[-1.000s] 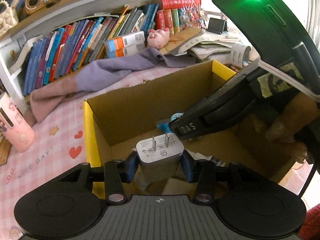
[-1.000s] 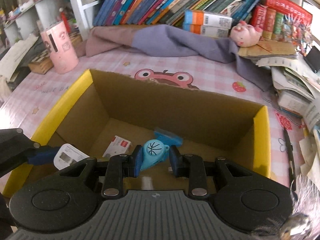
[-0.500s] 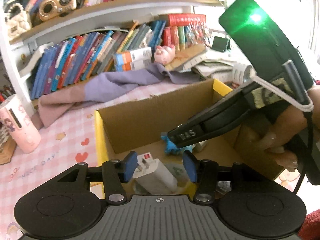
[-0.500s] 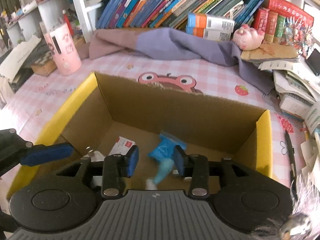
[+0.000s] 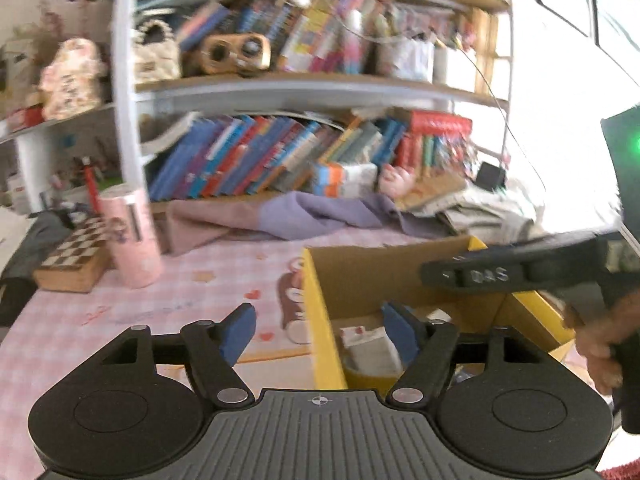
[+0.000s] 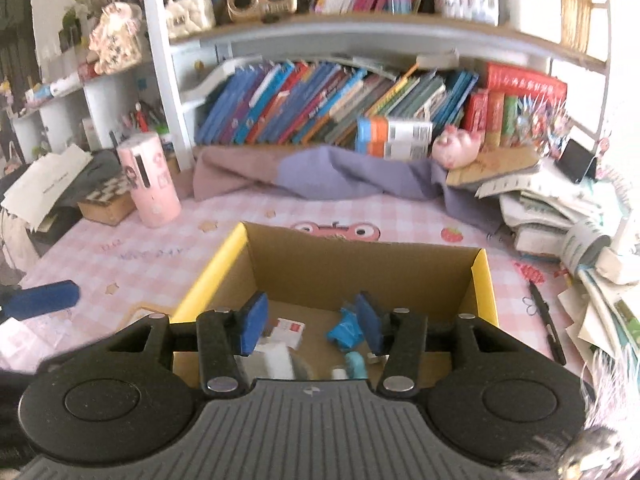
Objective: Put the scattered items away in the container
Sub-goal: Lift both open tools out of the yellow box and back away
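Jaws on both grippers, left (image 5: 318,330) and right (image 6: 308,326), have just been opening, nothing between them; I read charger (image 6: 276,354) and blue whistle (image 6: 354,362) as dropped inside the box (image 6: 360,264) (deliberately).

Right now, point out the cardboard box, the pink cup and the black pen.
cardboard box (image 6: 360,264): right wrist view, inner face of its far wall.
pink cup (image 6: 150,184): right wrist view, middle of its side.
black pen (image 6: 546,322): right wrist view, middle of its barrel.

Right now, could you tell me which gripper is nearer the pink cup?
Left. The left gripper hangs over the cloth beside the box, toward the pink cup; the right gripper is over the box.
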`<action>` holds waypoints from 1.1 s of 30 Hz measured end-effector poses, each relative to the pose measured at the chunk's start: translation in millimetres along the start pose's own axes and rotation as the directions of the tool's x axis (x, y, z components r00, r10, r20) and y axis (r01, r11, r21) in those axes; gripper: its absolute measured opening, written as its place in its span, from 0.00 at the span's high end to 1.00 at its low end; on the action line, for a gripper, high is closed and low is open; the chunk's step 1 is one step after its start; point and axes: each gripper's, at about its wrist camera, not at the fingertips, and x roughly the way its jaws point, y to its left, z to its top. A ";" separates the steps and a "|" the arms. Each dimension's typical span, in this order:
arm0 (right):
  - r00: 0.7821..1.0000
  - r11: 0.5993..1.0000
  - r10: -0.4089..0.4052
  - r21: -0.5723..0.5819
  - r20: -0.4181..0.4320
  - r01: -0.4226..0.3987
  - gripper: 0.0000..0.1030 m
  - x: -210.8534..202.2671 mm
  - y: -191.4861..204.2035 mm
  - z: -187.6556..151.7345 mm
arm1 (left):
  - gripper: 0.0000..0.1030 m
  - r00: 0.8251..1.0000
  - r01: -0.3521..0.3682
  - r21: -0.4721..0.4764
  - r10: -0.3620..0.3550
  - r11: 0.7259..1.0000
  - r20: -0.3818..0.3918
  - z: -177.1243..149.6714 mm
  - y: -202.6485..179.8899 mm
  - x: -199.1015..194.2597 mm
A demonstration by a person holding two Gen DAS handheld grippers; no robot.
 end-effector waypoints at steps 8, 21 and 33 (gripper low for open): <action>0.998 0.999 -0.042 0.024 0.048 0.041 0.48 -38.3 30.1 -26.2 | 0.19 0.998 -0.055 -0.004 0.055 0.998 0.042 -15.6 20.8 -40.5; 0.996 0.996 -0.083 0.020 0.041 0.082 0.44 -86.5 84.9 -94.4 | 0.11 0.994 -0.103 -0.039 0.102 0.994 -0.044 -69.7 42.5 -90.9; 0.992 0.993 -0.118 0.035 0.043 0.117 0.33 -123.6 115.4 -140.4 | 0.05 0.983 -0.174 -0.036 0.172 0.984 -0.070 -102.0 47.0 -130.3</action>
